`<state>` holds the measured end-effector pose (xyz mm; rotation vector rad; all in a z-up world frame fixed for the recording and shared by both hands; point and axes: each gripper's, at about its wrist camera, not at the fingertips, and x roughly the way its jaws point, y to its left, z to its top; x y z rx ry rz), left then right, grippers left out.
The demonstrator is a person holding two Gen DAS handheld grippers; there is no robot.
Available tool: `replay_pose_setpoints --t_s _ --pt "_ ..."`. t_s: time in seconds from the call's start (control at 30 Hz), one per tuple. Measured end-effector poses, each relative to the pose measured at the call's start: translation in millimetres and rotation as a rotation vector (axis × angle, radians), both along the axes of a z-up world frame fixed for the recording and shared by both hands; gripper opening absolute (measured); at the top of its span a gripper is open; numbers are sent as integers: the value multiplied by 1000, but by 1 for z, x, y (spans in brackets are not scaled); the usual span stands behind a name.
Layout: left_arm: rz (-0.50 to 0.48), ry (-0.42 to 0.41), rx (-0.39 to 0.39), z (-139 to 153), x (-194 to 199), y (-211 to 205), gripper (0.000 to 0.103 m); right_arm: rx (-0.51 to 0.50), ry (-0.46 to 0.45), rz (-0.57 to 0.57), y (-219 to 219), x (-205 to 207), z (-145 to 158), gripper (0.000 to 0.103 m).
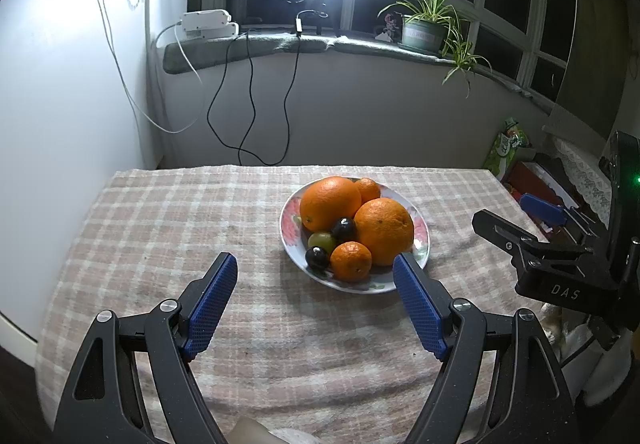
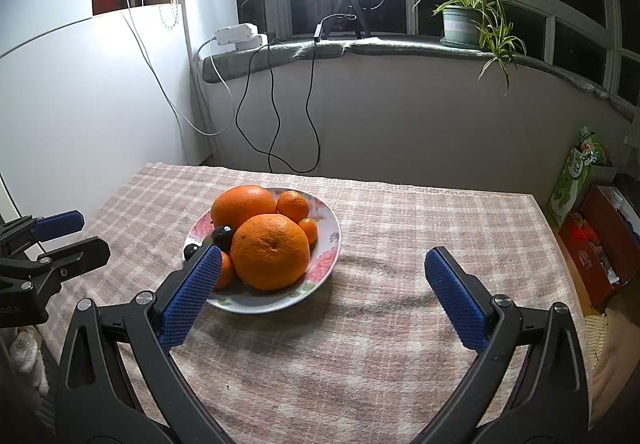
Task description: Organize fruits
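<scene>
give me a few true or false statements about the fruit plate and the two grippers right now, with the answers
1. All the fruit lies on the floral plate. True.
2. The left gripper is shut on a mandarin. False: its jaws are wide apart and empty.
3. Two big oranges sit on the plate. True.
4. The right gripper holds a dark grape. False: it is open and empty; the dark grapes are on the plate.
5. The plate rests on a bare wooden table. False: it rests on a checked cloth.

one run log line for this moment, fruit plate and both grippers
left gripper: open, empty | right gripper: open, empty | white floral plate: all fruit inside, on checked tablecloth
</scene>
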<state>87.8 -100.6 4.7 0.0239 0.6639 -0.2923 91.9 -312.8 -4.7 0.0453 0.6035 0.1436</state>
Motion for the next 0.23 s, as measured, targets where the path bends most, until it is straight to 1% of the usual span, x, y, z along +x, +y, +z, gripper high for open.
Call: replay_pose_setpoints --t_s 0.23 --pt "0 -11 6 0 -1 -1 80 1 5 0 -2 1 -1 103"
